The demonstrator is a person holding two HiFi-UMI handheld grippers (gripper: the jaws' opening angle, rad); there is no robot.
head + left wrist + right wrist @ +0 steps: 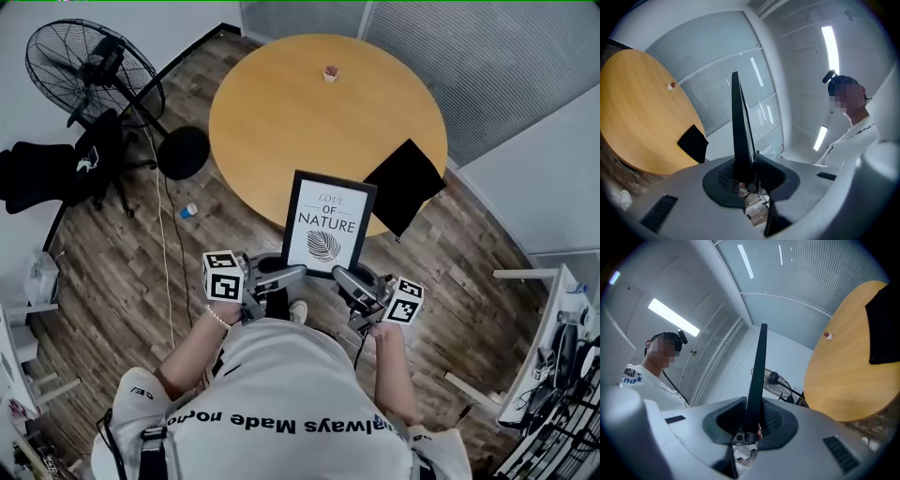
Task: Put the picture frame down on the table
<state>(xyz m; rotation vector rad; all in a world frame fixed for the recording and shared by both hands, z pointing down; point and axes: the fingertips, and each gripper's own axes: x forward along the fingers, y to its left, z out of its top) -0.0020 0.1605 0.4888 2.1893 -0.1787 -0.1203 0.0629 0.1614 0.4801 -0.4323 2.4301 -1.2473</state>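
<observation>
A black picture frame (329,223) with a white leaf print reading "LOVE OF NATURE" hangs upright in the air, just short of the near edge of the round wooden table (281,112). My left gripper (298,273) is shut on its lower left edge, my right gripper (339,276) on its lower right edge. In the left gripper view the frame (740,126) shows edge-on, pinched between the pads of the left gripper (751,176). The right gripper view has the frame (757,371) edge-on too, clamped in the right gripper (751,423).
A black flat sheet (405,185) lies on the table's right edge, overhanging it. A small cup (330,73) stands at the far side. A floor fan (98,80) and a dark chair (56,169) stand at the left, white shelving (553,356) at the right.
</observation>
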